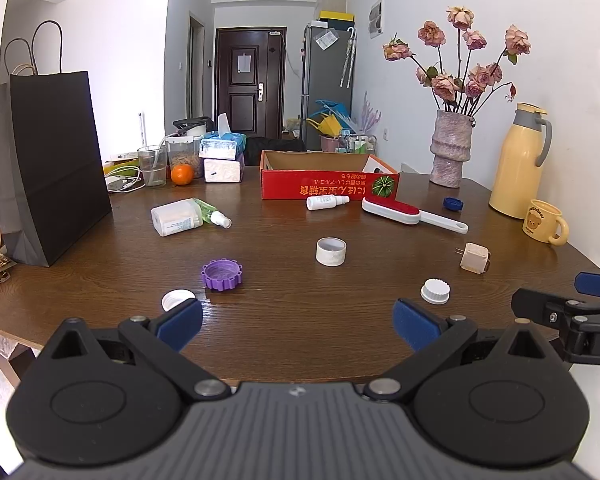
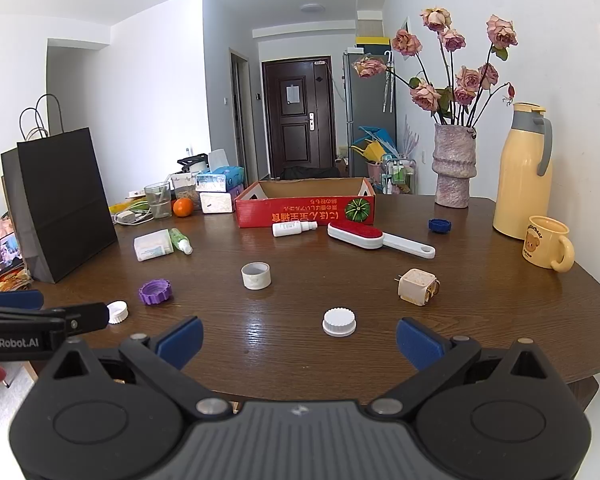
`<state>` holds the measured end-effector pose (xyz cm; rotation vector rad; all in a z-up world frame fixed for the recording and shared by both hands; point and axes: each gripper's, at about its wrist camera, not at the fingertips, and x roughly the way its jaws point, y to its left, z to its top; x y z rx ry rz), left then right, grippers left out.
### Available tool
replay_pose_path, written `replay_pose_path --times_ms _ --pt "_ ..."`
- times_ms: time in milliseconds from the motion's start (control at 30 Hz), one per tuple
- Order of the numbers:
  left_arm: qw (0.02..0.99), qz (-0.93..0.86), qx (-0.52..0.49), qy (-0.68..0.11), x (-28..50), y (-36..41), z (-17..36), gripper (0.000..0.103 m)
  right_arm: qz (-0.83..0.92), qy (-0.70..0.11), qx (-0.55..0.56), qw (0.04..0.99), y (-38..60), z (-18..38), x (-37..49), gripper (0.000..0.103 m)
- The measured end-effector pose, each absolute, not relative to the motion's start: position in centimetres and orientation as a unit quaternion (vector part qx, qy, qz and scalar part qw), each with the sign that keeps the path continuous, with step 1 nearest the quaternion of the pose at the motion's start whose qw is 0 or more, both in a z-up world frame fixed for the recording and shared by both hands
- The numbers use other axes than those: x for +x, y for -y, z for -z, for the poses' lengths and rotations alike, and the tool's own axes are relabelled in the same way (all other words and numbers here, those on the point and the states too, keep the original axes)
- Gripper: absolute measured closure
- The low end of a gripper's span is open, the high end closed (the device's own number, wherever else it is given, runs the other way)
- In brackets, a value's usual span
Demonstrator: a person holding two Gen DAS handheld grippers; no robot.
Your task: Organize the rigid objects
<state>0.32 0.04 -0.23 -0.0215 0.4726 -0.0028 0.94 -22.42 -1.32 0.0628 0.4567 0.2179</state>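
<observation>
1. You are at the start, as I judge it: both tools hang over the near edge of the dark, glossy wood-grain counter (image 2: pixel 340 360), and nothing has been gathered yet.
2. The red cardboard box (image 2: pixel 304 210), open-topped and empty as far as can be seen, stands at the far middle; it looks like the place to collect things.
3. Your left tool (image 1: pixel 298 326) has its blue pads spread wide with nothing between them; your right tool (image 2: pixel 299 336) stands just as wide and just as bare.
4. The lint brush (image 2: pixel 378 240), hard white plastic with a red felt face and a long flat handle, lies just in front of the box, beside a small white spray bottle (image 2: pixel 294 228) on its side.
5. The white rectangular case (image 1: pixel 176 217) and the green spray bottle (image 1: pixel 212 214) lie touching, left of centre.
6. The cream plug adapter (image 2: pixel 417 286), a blocky cube with metal prongs, lies to the right.
7. The short white ring (image 2: pixel 256 276), a smooth open cylinder, stands mid-counter.
8. The purple toothed cap (image 1: pixel 221 275) and the dark blue cap (image 2: pixel 439 225) lie well apart.
9. The ribbed white lid (image 2: pixel 339 322) lies nearest your right tool; a second white lid (image 1: pixel 176 300) lies just beyond your left pad. Either next grasp calls for lowering around a low, round rim.
</observation>
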Motion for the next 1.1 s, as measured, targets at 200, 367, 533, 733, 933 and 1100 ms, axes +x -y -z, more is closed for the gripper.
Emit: replay_pose_path --times_ms 200,367,533,733,933,1100 --pt "0.972 0.001 -0.011 -0.234 0.31 -0.2 0.32 0.0 -0.108 -0.226 0.031 0.968 22.4 1.28 0.93 0.0" --pt "0.972 0.001 -0.011 -0.234 0.32 -0.21 0.34 0.0 -0.108 -0.226 0.031 0.968 22.36 1.25 0.93 0.0" --pt "0.972 0.001 -0.012 -0.234 0.3 -0.22 0.31 0.0 -0.108 -0.226 0.031 0.968 22.33 1.23 0.92 0.0" --pt "0.972 0.002 -0.012 -0.234 0.3 -0.22 0.31 0.0 -0.108 -0.225 0.031 0.968 22.32 1.23 0.92 0.0" --pt "0.972 0.002 -0.013 -0.234 0.29 -0.22 0.3 0.0 -0.108 -0.225 0.031 0.968 22.26 1.23 0.9 0.0" --pt "0.972 0.002 -0.013 -0.234 0.29 -0.22 0.29 0.0 -0.108 -0.226 0.031 0.968 22.2 1.23 0.88 0.0"
